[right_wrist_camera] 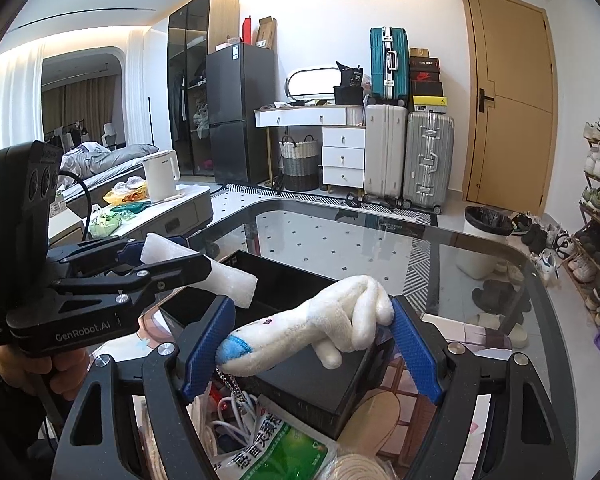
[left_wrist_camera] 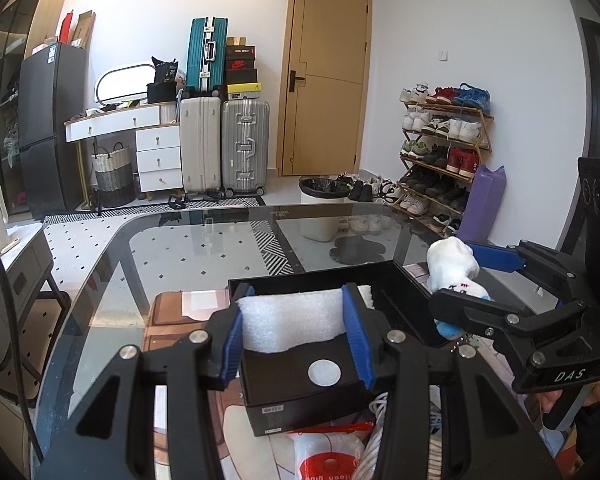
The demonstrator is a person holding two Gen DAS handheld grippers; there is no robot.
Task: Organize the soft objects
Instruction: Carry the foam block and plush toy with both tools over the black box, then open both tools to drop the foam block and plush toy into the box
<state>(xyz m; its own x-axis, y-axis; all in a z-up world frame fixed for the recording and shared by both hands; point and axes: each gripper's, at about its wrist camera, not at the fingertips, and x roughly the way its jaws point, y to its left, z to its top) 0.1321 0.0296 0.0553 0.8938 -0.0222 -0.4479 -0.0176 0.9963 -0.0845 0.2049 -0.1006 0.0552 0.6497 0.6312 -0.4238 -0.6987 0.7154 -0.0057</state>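
Observation:
My left gripper (left_wrist_camera: 296,332) is shut on a white foam sheet (left_wrist_camera: 292,320) and holds it over the open black box (left_wrist_camera: 396,292) on the glass table. It also shows in the right wrist view (right_wrist_camera: 204,268), where the foam sheet (right_wrist_camera: 236,280) sticks out past its fingers. My right gripper (right_wrist_camera: 308,344) is shut on a white plush toy with a blue tip (right_wrist_camera: 312,324), just right of the box. In the left wrist view the right gripper (left_wrist_camera: 456,276) holds the plush toy (left_wrist_camera: 452,268) beside the box's right wall.
The glass table (left_wrist_camera: 204,248) has a rounded far edge. Near me lie a red-and-white bag (left_wrist_camera: 328,456), white cable (right_wrist_camera: 236,420), a green packet (right_wrist_camera: 284,452) and rope (right_wrist_camera: 364,468). A bin (right_wrist_camera: 484,240), suitcases and a shoe rack (left_wrist_camera: 444,156) stand beyond.

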